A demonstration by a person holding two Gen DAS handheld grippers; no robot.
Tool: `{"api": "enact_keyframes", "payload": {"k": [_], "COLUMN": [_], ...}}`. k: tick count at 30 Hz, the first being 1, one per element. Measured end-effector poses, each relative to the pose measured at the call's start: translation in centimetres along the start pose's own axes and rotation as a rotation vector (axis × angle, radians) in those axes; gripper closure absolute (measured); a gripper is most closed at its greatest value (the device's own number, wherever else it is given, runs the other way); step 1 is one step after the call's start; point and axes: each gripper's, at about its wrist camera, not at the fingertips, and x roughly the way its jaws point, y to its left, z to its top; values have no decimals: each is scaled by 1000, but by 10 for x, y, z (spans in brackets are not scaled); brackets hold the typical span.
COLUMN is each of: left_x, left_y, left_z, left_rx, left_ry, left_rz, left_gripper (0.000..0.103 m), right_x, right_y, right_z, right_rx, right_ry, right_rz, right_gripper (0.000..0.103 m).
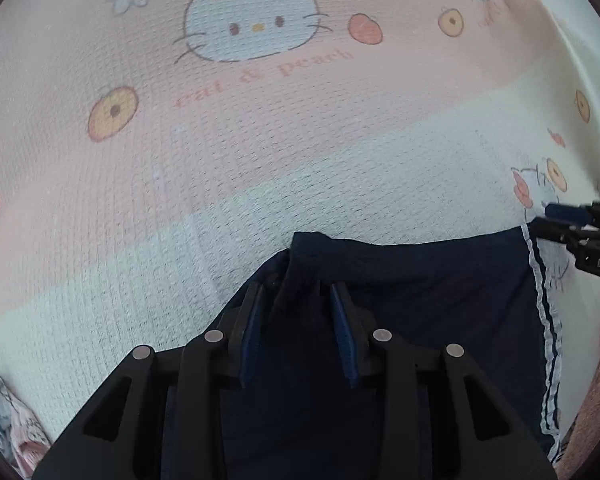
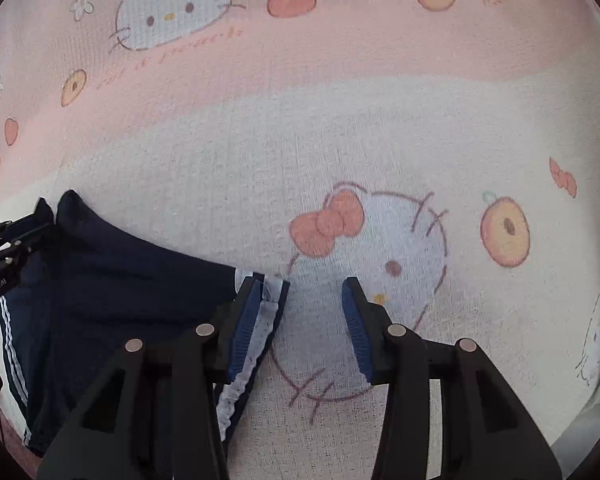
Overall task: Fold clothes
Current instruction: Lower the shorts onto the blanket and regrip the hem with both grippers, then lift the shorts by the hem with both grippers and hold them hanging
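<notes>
Left gripper (image 1: 296, 300) sits over the navy shorts (image 1: 420, 304), jaws parted, a raised fold of cloth between the pads, not pinched. Right gripper (image 2: 306, 312) stands open at the striped edge of the shorts, holding nothing. Shorts lie flat on a pink-and-cream cat-print sheet (image 2: 340, 128), near its cream band.

Smooth, matt navy cloth shorts (image 1: 420, 292) lie on a waffle-textured printed bedsheet (image 1: 260, 152); the matt black plastic left hand-held gripper (image 1: 296, 312) has ribbed blue pads (image 1: 342, 332).
</notes>
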Motion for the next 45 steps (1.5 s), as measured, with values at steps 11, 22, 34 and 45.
{"api": "enact_keyframes", "payload": {"k": [11, 22, 34, 45], "left_x": [10, -43, -66, -56], "left_y": [18, 63, 171, 184], "left_z": [11, -10, -162, -151], "left_rx": [-204, -249, -643, -606], "left_ry": [74, -121, 11, -9], "left_rz": [106, 158, 139, 116], "left_gripper": [58, 58, 58, 96], "right_x": [-1, -1, -2, -3], "right_y": [1, 2, 3, 4], "right_z": [-1, -2, -4, -5], "right_rx": [-3, -7, -10, -13], "right_ry": [1, 2, 2, 3], "right_rz": [3, 6, 9, 12], "right_gripper": [45, 51, 51, 51]}}
